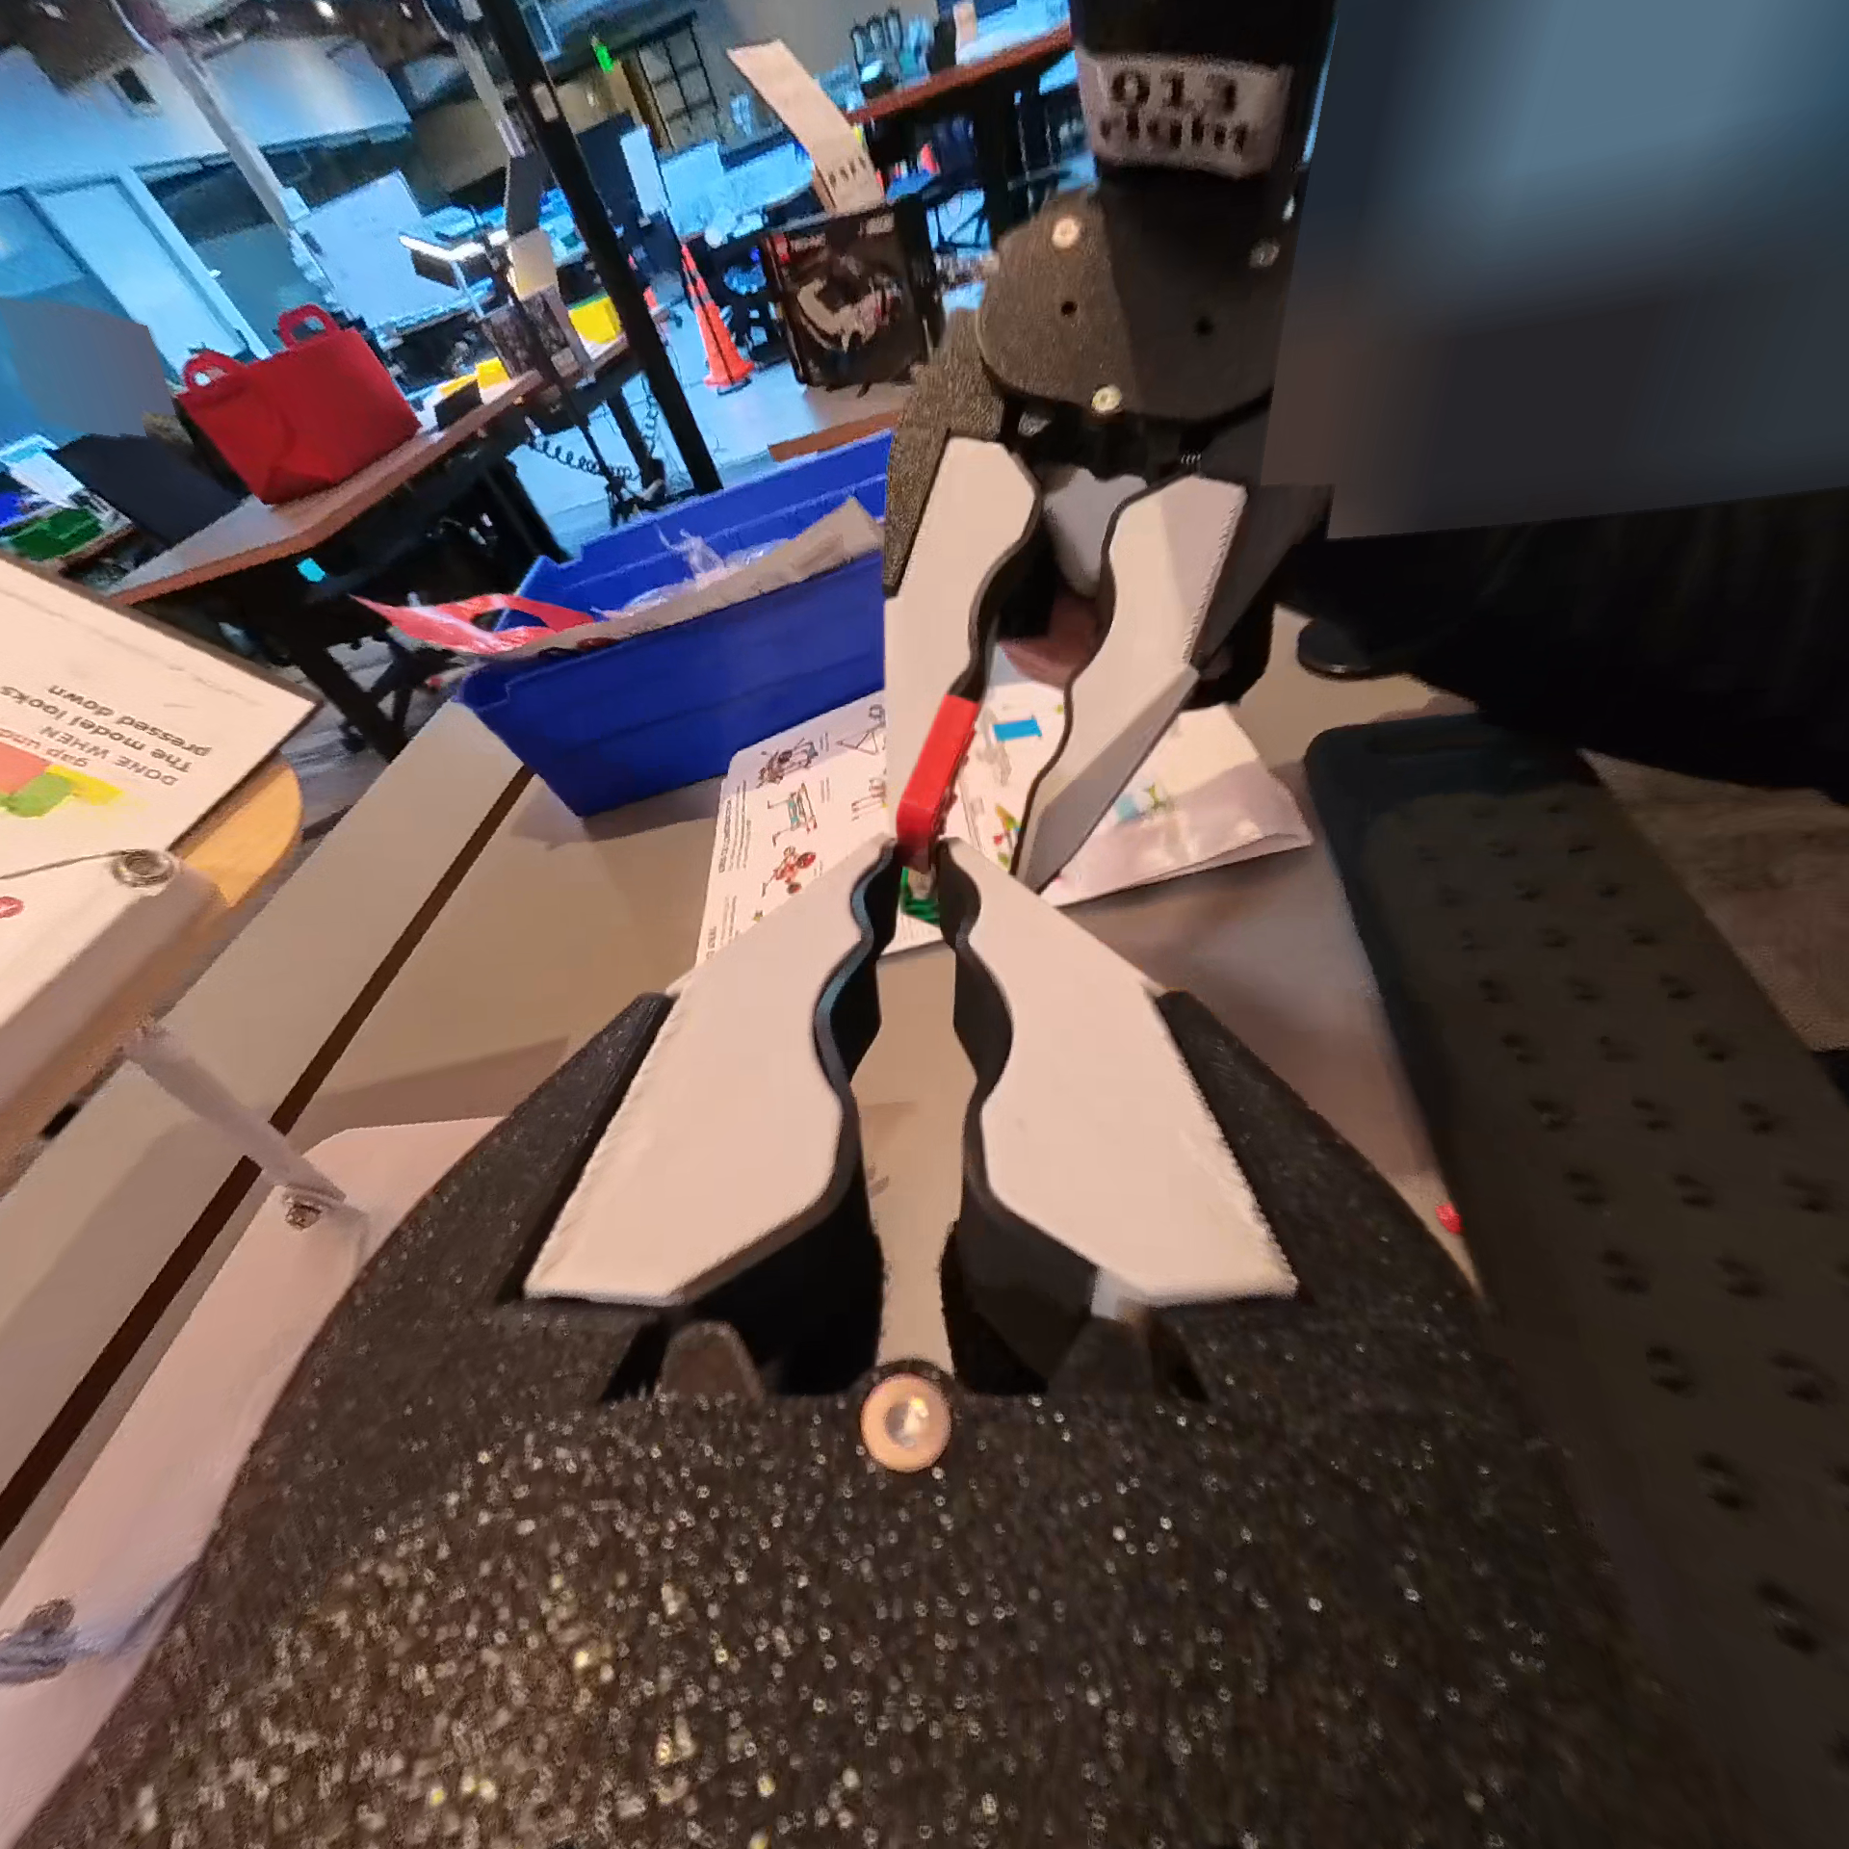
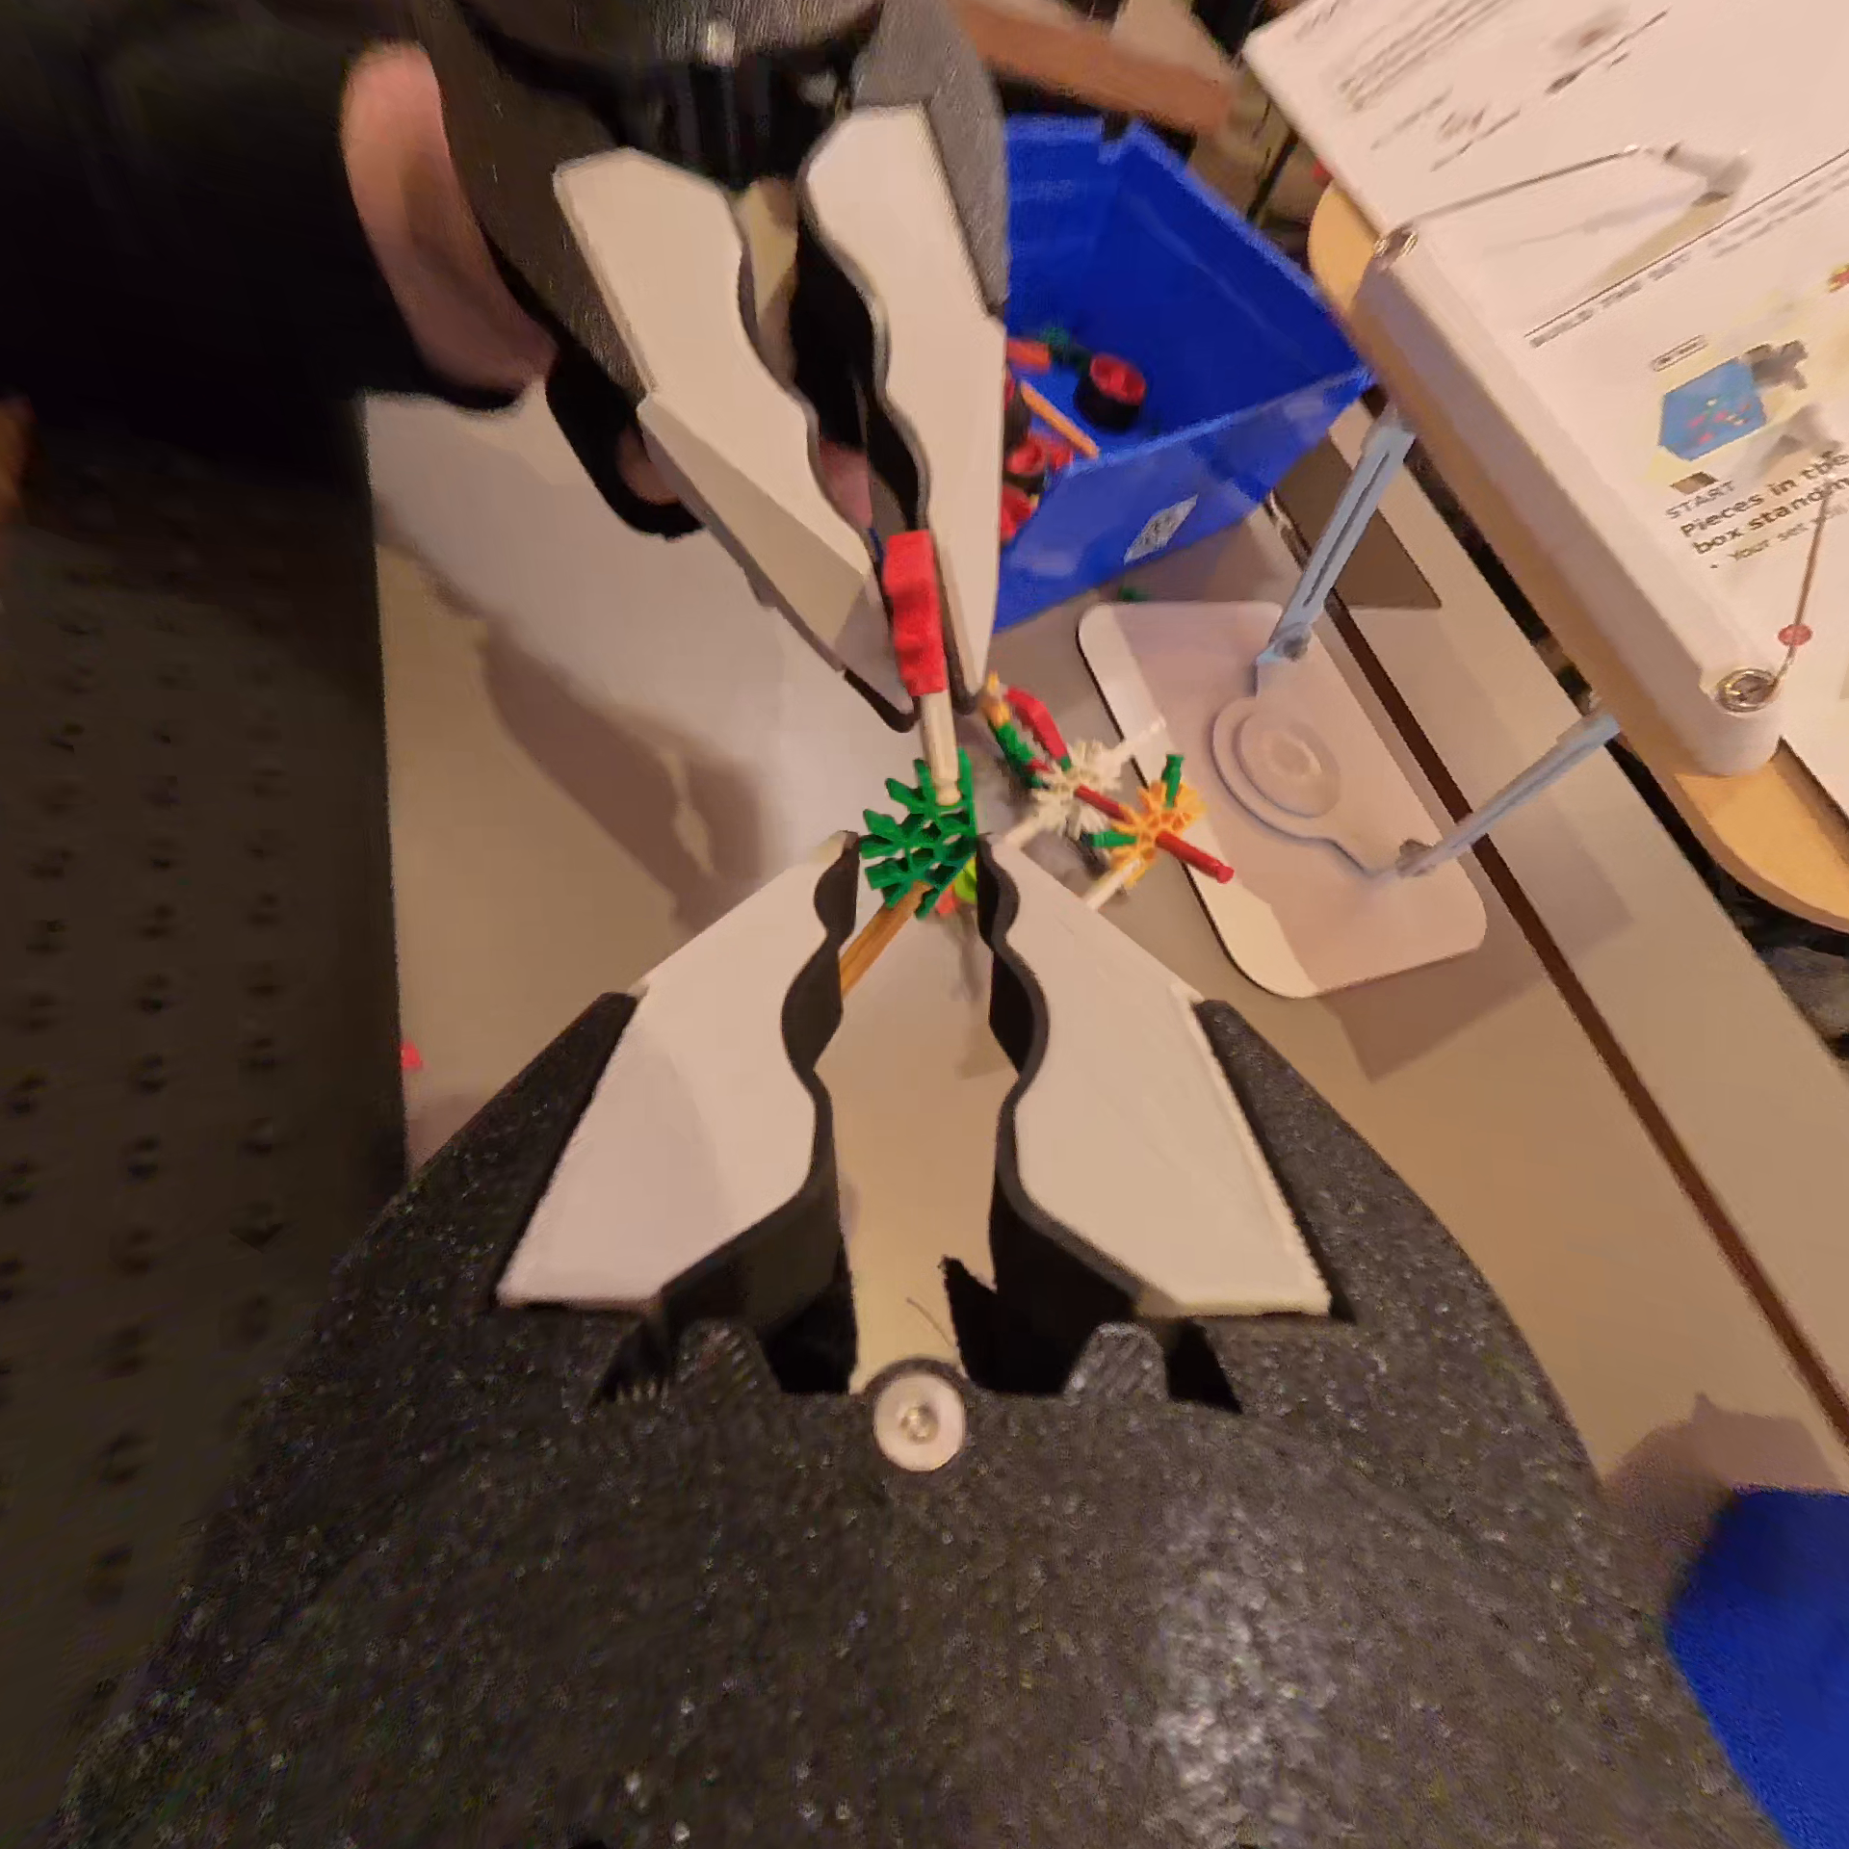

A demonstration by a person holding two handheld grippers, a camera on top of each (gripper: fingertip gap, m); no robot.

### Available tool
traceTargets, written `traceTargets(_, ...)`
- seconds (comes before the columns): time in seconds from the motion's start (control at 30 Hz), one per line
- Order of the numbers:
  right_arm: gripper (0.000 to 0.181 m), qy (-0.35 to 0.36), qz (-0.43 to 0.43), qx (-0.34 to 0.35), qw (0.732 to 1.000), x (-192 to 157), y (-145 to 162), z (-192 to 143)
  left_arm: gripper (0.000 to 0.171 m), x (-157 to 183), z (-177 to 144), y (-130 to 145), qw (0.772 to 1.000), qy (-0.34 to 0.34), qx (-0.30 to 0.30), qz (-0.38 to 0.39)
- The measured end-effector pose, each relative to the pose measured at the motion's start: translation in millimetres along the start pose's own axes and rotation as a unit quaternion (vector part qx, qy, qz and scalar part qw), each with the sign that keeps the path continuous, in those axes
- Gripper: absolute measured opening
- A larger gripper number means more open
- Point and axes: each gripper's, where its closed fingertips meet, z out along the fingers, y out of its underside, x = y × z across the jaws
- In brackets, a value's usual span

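Pinching a red block between nearly closed tips, the left gripper holds it over the table, with a white rod running from the block into a green spiky cluster. The right gripper, partly closed, presses both sides of that cluster. Right of them lie loose colourful rods and a blue bin
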Motion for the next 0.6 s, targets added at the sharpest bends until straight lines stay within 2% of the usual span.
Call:
traceTargets(0.07, 0.029, -0.035, 0.058, 0.058, 0.996, -1, -11, -5, 0.004, 1, -6, -9, 0.999, 0.017, 0.03, -0.025)
traceTargets(0.17, 0.045, -0.11, 0.148, 0.128, 0.974, -3, -17, -6, 0.004, 6, -14, -22, 0.995, 0.052, 0.075, -0.049)
traceTargets(0.27, 0.041, -0.198, 0.193, 0.168, 0.946, -22, -25, -5, 0.004, 15, -18, -30, 0.989, 0.087, 0.11, -0.053)
traceTargets(0.37, 0.023, -0.239, 0.198, 0.185, 0.933, -35, -32, -3, 0.004, 20, -20, -33, 0.985, 0.103, 0.129, -0.048)
traceTargets(0.43, 0.022, -0.216, 0.187, 0.199, 0.938, -31, -37, -1, 0.004, 18, -23, -35, 0.984, 0.104, 0.135, -0.049)
traceTargets(0.5, 0.022, -0.163, 0.175, 0.214, 0.947, -16, -41, -2, 0.004, 7, -25, -34, 0.988, 0.076, 0.123, -0.055)
traceTargets(0.57, 0.021, -0.056, 0.124, 0.191, 0.972, 2, -37, 2, 0.005, -8, -22, -28, 0.989, 0.042, 0.104, -0.092)
traceTargets(0.6, 0.021, -0.011, 0.109, 0.188, 0.976, 10, -39, 2, 0.005, -15, -21, -28, 0.987, 0.029, 0.105, -0.122)
